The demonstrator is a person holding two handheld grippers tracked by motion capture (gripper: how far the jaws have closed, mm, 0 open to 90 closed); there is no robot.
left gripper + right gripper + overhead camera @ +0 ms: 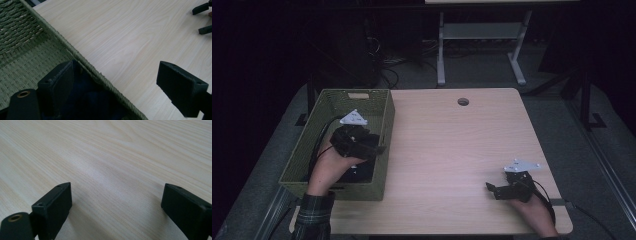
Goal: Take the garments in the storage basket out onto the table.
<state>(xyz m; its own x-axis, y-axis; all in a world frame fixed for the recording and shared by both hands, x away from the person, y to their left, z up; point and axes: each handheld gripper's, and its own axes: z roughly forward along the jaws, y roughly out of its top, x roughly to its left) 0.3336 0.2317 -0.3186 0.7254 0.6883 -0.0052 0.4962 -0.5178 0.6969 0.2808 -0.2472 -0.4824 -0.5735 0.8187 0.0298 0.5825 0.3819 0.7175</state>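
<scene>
My left claw (379, 148) sits at the left of the high view, jaws apart, straddling the right wall of the green woven basket (324, 102). A dark blue thing (92, 100) lies inside, low against that wall; nothing is gripped. My right claw (493, 190), lower right, hovers low over the bare bench (452, 145), jaws apart, empty. Judgement: the dark thing looks deposited; what is left is pulling the left claw clear.

Each hand-held unit, the left gripper (379, 148) and the right gripper (490, 188), comprises a black body, two black rectangular jaws with screw holes, a grey three-cornered top plate and a trailing black cable; the left sleeve (313, 216) is plaid.
</scene>
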